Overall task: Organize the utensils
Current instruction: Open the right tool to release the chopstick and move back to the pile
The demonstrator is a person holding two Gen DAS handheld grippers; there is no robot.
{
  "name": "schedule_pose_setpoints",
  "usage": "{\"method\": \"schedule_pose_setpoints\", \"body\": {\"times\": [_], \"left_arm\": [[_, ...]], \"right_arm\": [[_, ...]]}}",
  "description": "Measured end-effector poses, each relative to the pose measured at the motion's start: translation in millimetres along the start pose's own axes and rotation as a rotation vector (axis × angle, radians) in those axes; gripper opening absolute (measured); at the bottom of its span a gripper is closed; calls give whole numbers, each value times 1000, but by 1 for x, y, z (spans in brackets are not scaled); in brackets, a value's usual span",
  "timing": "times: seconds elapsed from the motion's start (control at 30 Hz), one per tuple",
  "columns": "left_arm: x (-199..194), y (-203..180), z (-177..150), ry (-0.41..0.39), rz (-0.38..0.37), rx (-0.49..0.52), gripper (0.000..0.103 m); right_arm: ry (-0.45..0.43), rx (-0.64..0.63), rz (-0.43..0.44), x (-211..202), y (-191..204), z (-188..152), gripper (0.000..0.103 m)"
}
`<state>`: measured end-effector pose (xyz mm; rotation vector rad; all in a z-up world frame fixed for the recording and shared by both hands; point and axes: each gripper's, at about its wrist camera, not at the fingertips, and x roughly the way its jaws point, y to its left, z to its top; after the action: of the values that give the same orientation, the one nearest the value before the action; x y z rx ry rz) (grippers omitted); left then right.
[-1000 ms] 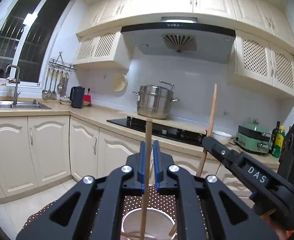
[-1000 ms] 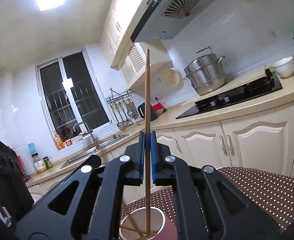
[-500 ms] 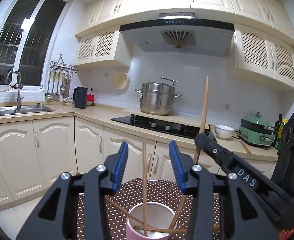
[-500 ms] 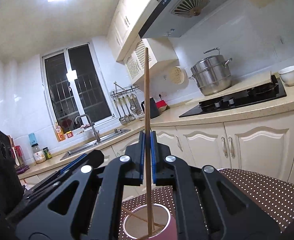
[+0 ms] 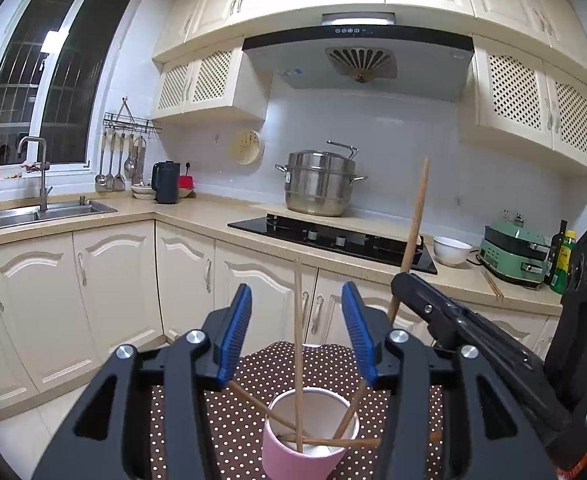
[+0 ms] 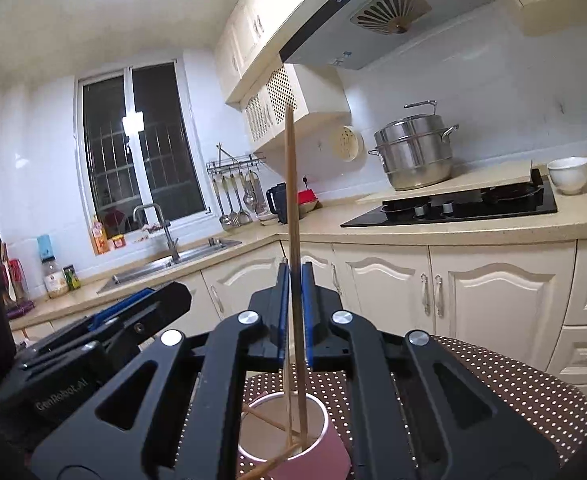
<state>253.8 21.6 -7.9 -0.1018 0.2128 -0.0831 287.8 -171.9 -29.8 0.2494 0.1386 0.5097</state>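
L wrist view: left gripper (image 5: pixel 297 332) jaws opening, blue pads well clear either side of the thin light-wood chopstick (image 5: pixel 298 344) – released, nothing gripped. That stick stands near upright w/ its lower end in the pink paper cup with white inside (image 5: pixel 309 436), which sits on the brown white-dotted cloth (image 5: pixel 237 412) near its front edge. A few more sticks lean crossed in the cup. Right gripper (image 5: pixel 407 280) comes in from the right, around a second wooden chopstick (image 5: pixel 415 224) that tilts a bit.

R wrist view: right gripper (image 6: pixel 295 300) jaws starting to open; long wooden chopstick (image 6: pixel 293 240) between the pads, small gaps both sides, so prob. just let go; tip down in the pink cup (image 6: pixel 289 428). Left gripper's body at lower left.

Handling (judgement): sticks v. light, stiff, smooth, round – prone to roll or pivot in flat pads. Best taken mid-shaft or slightly above, pads square to the stick. Cup is light paper, could tip if a stick is levered against its rim.
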Motion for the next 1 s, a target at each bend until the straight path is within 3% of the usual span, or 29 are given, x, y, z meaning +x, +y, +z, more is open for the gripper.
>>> {"method": "schedule_pose_setpoints", "body": {"times": [0.03, 0.1, 0.13, 0.47, 0.7, 0.9, 1.0], "left_arm": [[-1, 0, 1, 7, 1, 3, 47], [-4, 0, 1, 17, 1, 1, 47], [-5, 1, 2, 24, 1, -6, 47], [-36, 5, 15, 22, 11, 2, 48], [-67, 3, 12, 42, 8, 33, 54], [-78, -2, -5, 188, -20, 98, 55], [-76, -5, -17, 282, -36, 143, 55]], "right_arm": [[1, -1, -6, -1, 1, 0, 16], [-13, 4, -26, -6, 3, 2, 39], [-23, 13, -34, -10, 3, 4, 43], [-24, -16, -56, -37, 23, 15, 43], [5, -48, -117, -68, 41, 18, 45], [94, -113, -210, -89, 52, 7, 45], [179, -136, -250, -96, 53, -5, 45]]}}
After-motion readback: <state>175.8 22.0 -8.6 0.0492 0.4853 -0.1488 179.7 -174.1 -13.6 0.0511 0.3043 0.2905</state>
